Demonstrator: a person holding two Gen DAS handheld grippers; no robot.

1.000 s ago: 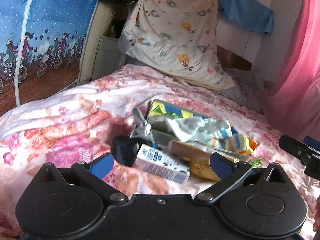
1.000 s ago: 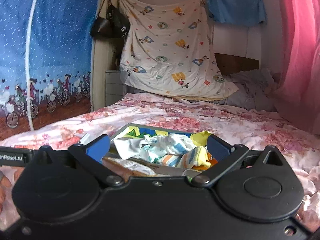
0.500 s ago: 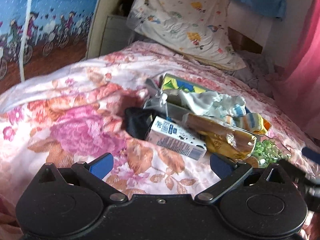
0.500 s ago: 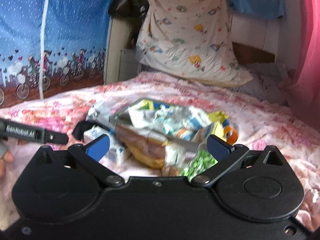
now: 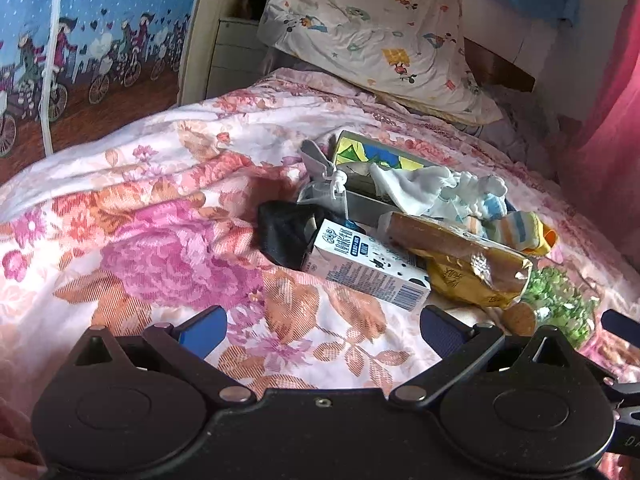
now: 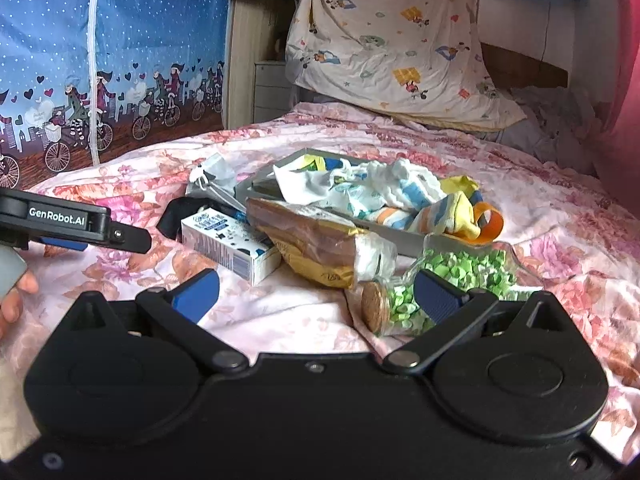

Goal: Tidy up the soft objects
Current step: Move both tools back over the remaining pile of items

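A grey tray [image 6: 404, 237] [image 5: 362, 202] lies on the floral bedspread, with white and striped soft cloths [image 6: 380, 192] [image 5: 436, 192] heaped in it. A striped yellow sock [image 6: 456, 212] [image 5: 520, 232] hangs over its edge. A black cloth [image 5: 280, 232] [image 6: 172, 216] and a grey drawstring pouch [image 5: 324, 188] [image 6: 208, 176] lie beside it. My left gripper [image 5: 324, 330] is open and empty, above the bedspread short of the pile. My right gripper [image 6: 316, 290] is open and empty, with the jar by its right finger.
A milk carton [image 5: 368, 268] [image 6: 228, 248], a bagged bread loaf [image 5: 452, 256] [image 6: 312, 244] and a corked jar of green paper stars [image 6: 436, 280] [image 5: 556, 300] lie in front of the tray. A pillow [image 6: 396, 48] leans on the headboard. Pink curtain at right.
Both grippers have risen and tilted down, so the whole pile now shows. The left gripper drew back from the pile. Both stay open and empty.
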